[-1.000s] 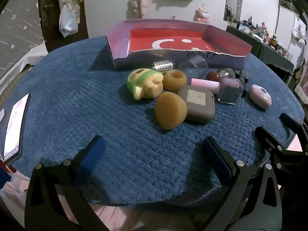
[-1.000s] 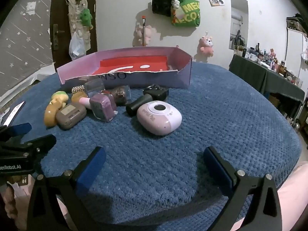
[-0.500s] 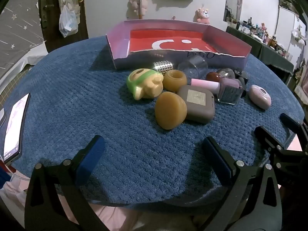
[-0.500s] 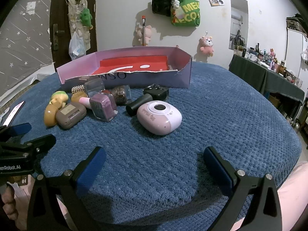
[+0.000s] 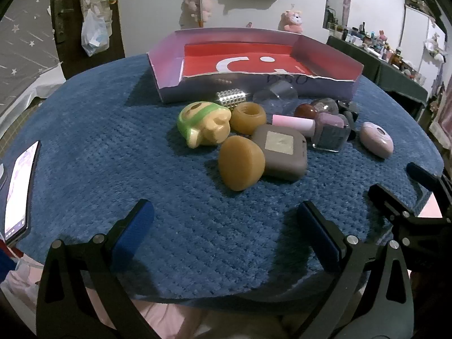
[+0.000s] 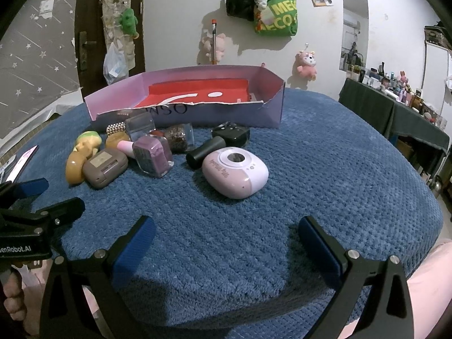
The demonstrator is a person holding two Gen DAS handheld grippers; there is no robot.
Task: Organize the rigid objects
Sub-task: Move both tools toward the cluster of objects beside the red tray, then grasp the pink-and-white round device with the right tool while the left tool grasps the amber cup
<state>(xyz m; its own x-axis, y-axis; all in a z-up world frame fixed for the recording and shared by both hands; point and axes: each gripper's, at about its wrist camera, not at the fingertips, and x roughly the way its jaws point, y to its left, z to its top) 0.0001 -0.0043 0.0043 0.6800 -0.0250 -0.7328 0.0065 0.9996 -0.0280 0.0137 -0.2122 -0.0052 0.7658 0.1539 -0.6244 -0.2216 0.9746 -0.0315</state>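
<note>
A cluster of small objects lies on a blue cloth in front of an open pink box [image 5: 169,84] with a red floor [image 6: 271,107]. It holds a green-and-yellow toy figure [image 5: 202,124], two amber rubber pieces [image 5: 240,162], a grey-brown case [image 5: 281,151] [image 6: 104,165], a purple bottle [image 5: 330,131] [image 6: 152,155], a black bottle [image 6: 217,144] and a pink toy camera [image 6: 236,172] [image 5: 375,139]. My left gripper [image 5: 223,231] is open and empty near the cloth's front edge. My right gripper [image 6: 226,243] is open and empty in front of the pink camera.
A phone [image 5: 18,189] lies at the cloth's left edge. A dark side table with small bottles [image 6: 395,104] stands at the right. The right gripper shows at the right edge of the left wrist view [image 5: 409,195]; the left gripper shows at the left of the right wrist view [image 6: 36,200].
</note>
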